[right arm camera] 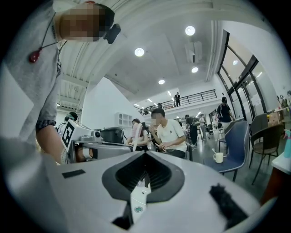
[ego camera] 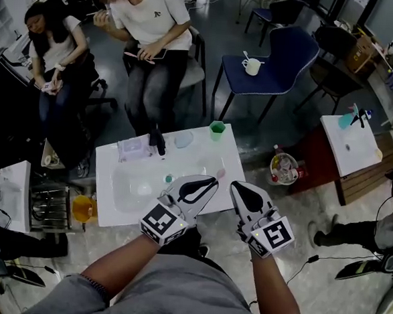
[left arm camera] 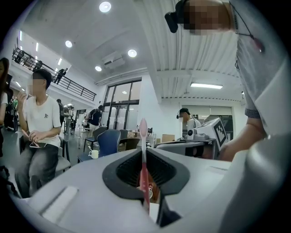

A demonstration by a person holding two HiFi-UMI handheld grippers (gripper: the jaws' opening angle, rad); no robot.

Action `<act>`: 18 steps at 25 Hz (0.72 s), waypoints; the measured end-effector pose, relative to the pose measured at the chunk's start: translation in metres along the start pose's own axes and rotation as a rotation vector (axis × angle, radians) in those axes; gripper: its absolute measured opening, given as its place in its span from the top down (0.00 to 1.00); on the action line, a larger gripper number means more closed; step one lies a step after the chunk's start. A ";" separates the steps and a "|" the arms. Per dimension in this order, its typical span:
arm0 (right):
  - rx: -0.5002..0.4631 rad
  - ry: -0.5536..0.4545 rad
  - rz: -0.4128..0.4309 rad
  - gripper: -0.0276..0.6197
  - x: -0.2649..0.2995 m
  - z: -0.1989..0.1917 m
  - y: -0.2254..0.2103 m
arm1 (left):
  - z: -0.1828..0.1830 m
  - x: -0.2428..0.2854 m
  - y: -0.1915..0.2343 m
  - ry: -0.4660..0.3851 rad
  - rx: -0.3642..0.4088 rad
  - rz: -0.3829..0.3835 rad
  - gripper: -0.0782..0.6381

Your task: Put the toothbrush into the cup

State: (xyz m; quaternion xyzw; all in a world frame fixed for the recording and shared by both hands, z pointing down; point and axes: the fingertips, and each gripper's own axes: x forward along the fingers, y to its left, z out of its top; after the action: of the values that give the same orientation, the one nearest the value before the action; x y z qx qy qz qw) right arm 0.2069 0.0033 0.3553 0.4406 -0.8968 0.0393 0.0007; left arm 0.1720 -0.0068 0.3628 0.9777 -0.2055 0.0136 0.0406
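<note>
White table (ego camera: pixel 106 159): bare top round basin (ego camera: pixel 137 186). Over near edge: right gripper (ego camera: pixel 239 188) pinched closed, empty; left gripper (ego camera: pixel 208 183) just beside, clamping. At far edge, well apart: green cup (ego camera: pixel 216 129). Between left jaws, poking past tips: pink toothbrush (left arm camera: pixel 143 154).

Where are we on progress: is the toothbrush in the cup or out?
Out: the left gripper clamps the toothbrush, apart from the green cup.

Dark grey floor (ego camera: pixel 213 13) filled the upper frame, a blue chair (ego camera: pixel 284 52) stood upper right, and round ceiling lights (left arm camera: pixel 105 6) glowed upper left.
</note>
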 end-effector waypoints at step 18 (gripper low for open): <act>0.020 0.056 -0.002 0.94 0.071 -0.007 -0.068 | -0.009 0.056 0.091 -0.005 -0.045 0.016 0.84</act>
State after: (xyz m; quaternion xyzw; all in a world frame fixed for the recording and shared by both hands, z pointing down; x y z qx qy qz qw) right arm 0.2173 -0.0940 0.3699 0.4404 -0.8955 0.0605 0.0217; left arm 0.1864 -0.1114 0.3810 0.9750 -0.2134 0.0070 0.0619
